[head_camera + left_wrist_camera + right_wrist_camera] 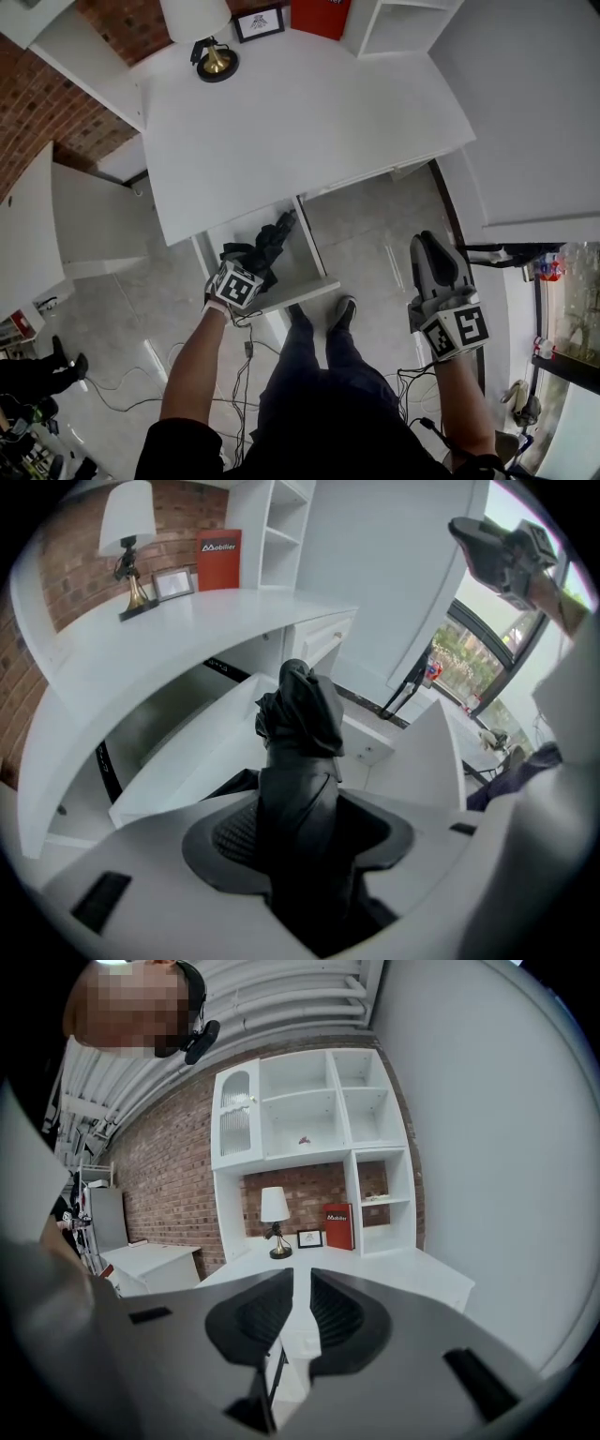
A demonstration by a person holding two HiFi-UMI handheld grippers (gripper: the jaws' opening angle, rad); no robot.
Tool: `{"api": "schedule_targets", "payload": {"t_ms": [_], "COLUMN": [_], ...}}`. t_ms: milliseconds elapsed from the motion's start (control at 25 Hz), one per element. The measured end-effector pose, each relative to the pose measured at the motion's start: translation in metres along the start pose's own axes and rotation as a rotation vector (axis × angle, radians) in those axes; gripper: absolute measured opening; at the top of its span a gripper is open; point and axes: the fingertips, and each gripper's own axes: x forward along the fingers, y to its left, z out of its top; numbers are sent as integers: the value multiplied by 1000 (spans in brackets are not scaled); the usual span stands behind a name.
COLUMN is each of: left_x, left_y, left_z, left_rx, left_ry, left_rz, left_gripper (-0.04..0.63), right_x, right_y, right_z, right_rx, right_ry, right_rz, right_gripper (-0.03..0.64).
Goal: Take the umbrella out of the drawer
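A folded black umbrella [274,240] [300,726] stands between the jaws of my left gripper [251,262] [304,803], which is shut on its lower part. The umbrella's wrapped fabric end points away from the gripper, up toward the desk. It hangs just above the open white drawer [302,281] [202,752] under the desk's front edge. My right gripper [430,247] [300,1288] is off to the right, away from the drawer. Its jaws stand a narrow slit apart with nothing between them, and it points at the desk and shelves.
The white desk top [300,122] carries a lamp [214,47], a small picture frame [259,21] and a red book [321,14]. A white shelf unit [309,1138] stands behind it. The person's shoes [343,309] are beside the drawer. Cables [246,361] lie on the floor.
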Motion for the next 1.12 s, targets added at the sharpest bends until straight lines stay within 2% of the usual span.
{"api": "schedule_targets", "payload": {"t_ms": [160, 320, 400, 520, 760, 960, 1120], "left_x": [-35, -78, -100, -128, -156, -140, -121], "left_y": [-14, -17, -13, 3, 57, 102, 141], "left_z": [18, 45, 62, 94, 156, 188, 194], "left_rx": [100, 285, 347, 393, 493, 547, 568], "left_ry": [-16, -32, -49, -89, -105, -92, -49], "left_rz": [36, 149, 193, 242, 375, 390, 396], "left_gripper": [224, 224, 224, 224, 224, 224, 224], "right_x": [-12, -23, -28, -35, -40, -27, -8], "right_y": [-3, -3, -2, -2, -8, -12, -6], "right_z": [16, 39, 56, 82, 105, 105, 98], "right_rx": [-2, -24, -16, -1, -57, -68, -58], "right_ry": [-54, -103, -145, -214, -230, -205, -177], "right_rz": [8, 4, 8, 12, -22, -47, -50], "right_gripper": [52, 51, 49, 49, 44, 41, 41]}}
